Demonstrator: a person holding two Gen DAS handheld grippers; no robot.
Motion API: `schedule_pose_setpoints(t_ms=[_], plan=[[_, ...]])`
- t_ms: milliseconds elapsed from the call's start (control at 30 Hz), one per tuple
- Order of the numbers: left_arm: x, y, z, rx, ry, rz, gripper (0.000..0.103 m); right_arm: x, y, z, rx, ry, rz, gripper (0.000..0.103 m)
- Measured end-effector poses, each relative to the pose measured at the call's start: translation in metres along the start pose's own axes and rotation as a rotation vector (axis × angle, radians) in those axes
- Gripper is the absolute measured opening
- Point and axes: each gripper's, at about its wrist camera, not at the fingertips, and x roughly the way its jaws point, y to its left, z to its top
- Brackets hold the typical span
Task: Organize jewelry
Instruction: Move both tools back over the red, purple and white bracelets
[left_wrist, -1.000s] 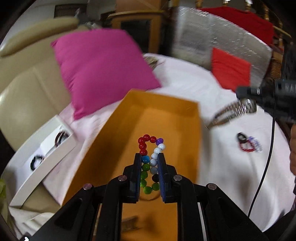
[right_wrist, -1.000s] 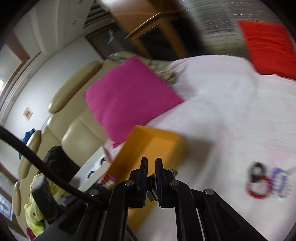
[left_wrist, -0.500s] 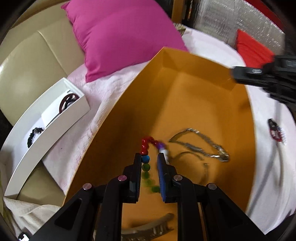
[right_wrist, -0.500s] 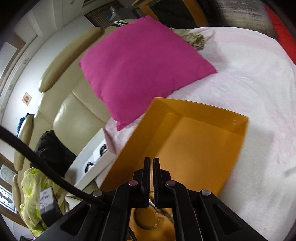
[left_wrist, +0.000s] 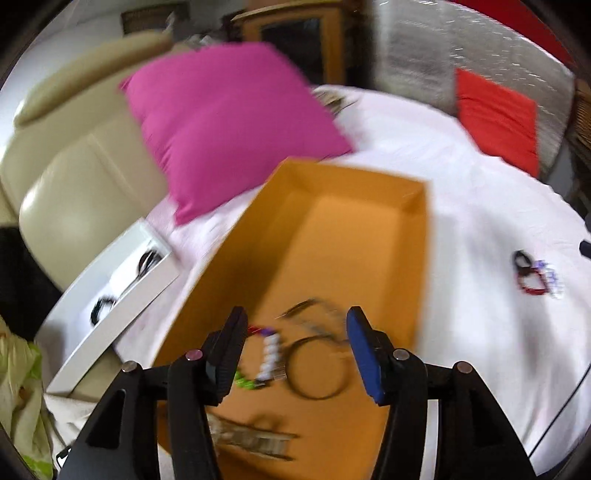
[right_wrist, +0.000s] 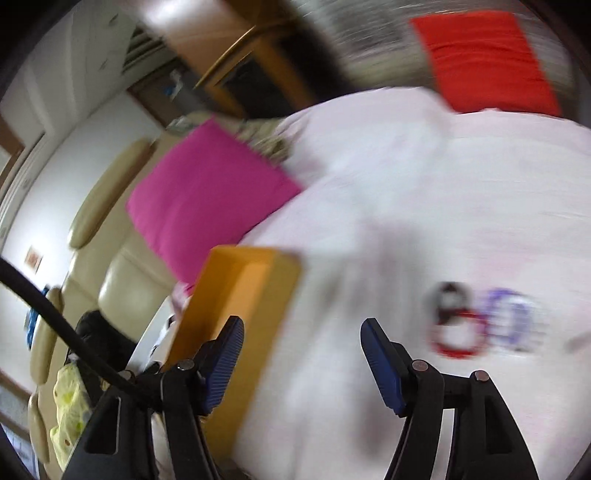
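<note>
An open orange box lies on the white cloth. Inside it lie a coloured bead bracelet, a thin ring bangle, a silver chain and a hair clip. My left gripper is open and empty just above them. My right gripper is open and empty over the cloth, beside the box. A cluster of red, black and purple bracelets lies on the cloth to its right; it also shows in the left wrist view.
A white tray with dark rings sits left of the box. A pink cushion leans on a beige sofa behind. A red cushion lies at the far right. A black cable crosses the right wrist view.
My left gripper opened and let the bead bracelet drop into the box. My right gripper opened, left the silver chain in the box, and swung right over the cloth.
</note>
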Motion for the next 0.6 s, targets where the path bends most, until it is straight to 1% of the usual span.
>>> schedule_pose_setpoints(t_ms=[67,100,133,167,200,233,267,300,367,400,433,500,533,600], plan=[[-0.010,-0.033,0.006,0.049,-0.027,-0.032,0.061,-0.031,-0.036,-0.003,0.057,-0.046,-0.022,0.067],[-0.013,-0.049,0.009,0.072,-0.032,-0.046,0.062,-0.045,-0.052,-0.005,0.088,-0.067,-0.029,0.064],[-0.015,-0.062,0.010,0.089,-0.035,-0.059,0.062,-0.058,-0.069,-0.010,0.122,-0.086,-0.029,0.059],[-0.016,-0.083,0.011,0.116,-0.040,-0.083,0.062,-0.067,-0.085,-0.014,0.153,-0.098,-0.028,0.057],[-0.015,-0.096,0.012,0.132,-0.042,-0.097,0.063,-0.073,-0.095,-0.015,0.174,-0.102,-0.031,0.057],[-0.012,-0.118,0.012,0.158,-0.038,-0.119,0.063,-0.078,-0.112,-0.021,0.206,-0.106,-0.041,0.051],[-0.009,-0.131,0.011,0.172,-0.035,-0.136,0.064,-0.081,-0.123,-0.024,0.222,-0.107,-0.043,0.045],[-0.005,-0.148,0.010,0.186,-0.030,-0.169,0.064,-0.081,-0.134,-0.028,0.239,-0.105,-0.037,0.039],[0.009,-0.181,0.007,0.196,-0.008,-0.253,0.064,-0.075,-0.156,-0.035,0.278,-0.095,-0.029,0.038],[0.014,-0.193,0.005,0.193,0.000,-0.286,0.064,-0.070,-0.166,-0.036,0.291,-0.079,-0.037,0.033],[0.022,-0.204,0.003,0.184,0.009,-0.315,0.064,-0.066,-0.172,-0.036,0.296,-0.062,-0.043,0.031],[0.032,-0.224,0.002,0.162,0.025,-0.355,0.064,-0.055,-0.183,-0.034,0.308,-0.031,-0.063,0.031],[0.041,-0.228,0.003,0.156,0.037,-0.366,0.064,-0.048,-0.186,-0.032,0.300,-0.018,-0.071,0.031],[0.054,-0.232,0.003,0.138,0.055,-0.362,0.064,-0.038,-0.189,-0.028,0.290,-0.008,-0.103,0.031]])
